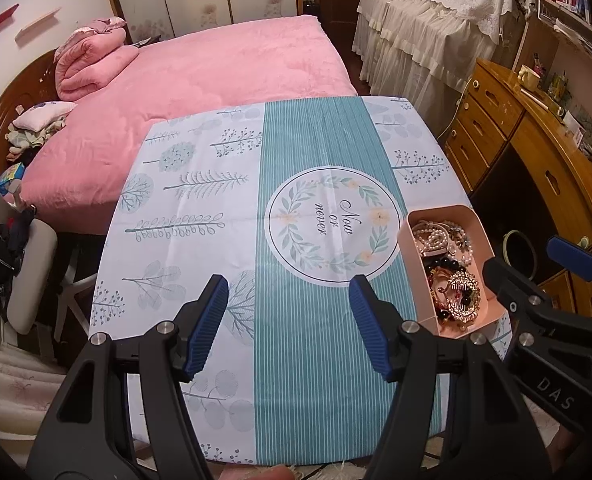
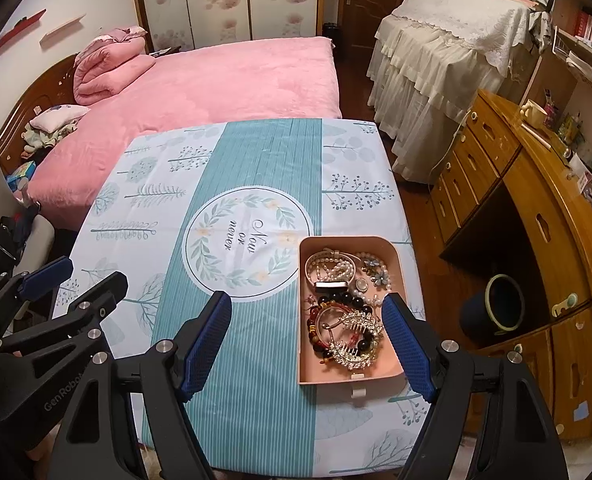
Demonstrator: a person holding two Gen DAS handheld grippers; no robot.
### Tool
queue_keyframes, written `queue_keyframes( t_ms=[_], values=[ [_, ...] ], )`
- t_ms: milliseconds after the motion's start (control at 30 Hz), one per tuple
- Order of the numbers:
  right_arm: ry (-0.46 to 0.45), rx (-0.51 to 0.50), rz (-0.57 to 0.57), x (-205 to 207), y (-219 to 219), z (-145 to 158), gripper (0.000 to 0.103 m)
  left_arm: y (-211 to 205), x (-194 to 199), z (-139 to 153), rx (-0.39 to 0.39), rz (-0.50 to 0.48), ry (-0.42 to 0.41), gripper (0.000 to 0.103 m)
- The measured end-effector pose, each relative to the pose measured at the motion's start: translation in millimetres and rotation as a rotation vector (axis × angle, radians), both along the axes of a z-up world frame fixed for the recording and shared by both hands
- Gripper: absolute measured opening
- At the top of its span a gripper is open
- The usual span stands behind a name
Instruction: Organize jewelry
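My bench [image 2: 256, 152], under its teal-striped cloth, carries only the pink tray [image 2: 400, 276] at its near right, and all the jewelry lies heaped inside it: pearl strands [image 2: 329, 267] at the far end, dark bead bracelets [image 2: 351, 302] in the middle, a rhinestone hair comb [image 2: 355, 332] on top at the near end. That heap fits a sort about to start or pieces just gathered in, so I bid no move. Both my left tongs [image 1: 288, 320] and right tongs [image 2: 307, 340] stand spread and empty, the right over the tray's near end; any pick should take the top piece, since strands snag.
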State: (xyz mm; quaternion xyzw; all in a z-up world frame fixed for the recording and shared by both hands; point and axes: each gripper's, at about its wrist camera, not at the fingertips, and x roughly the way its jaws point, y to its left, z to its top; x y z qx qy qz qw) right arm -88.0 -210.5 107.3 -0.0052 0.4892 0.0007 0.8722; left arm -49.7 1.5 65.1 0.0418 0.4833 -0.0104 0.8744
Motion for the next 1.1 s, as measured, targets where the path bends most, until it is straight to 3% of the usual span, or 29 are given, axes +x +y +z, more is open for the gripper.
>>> queue_keyframes(
  t_ms=[1100],
  values=[
    [0.024, 0.002, 0.017, 3.5, 2.8, -9.9, 0.079, 7.1, 1.9, -7.9, 0.006, 0.004, 0.026, 0.060]
  ],
)
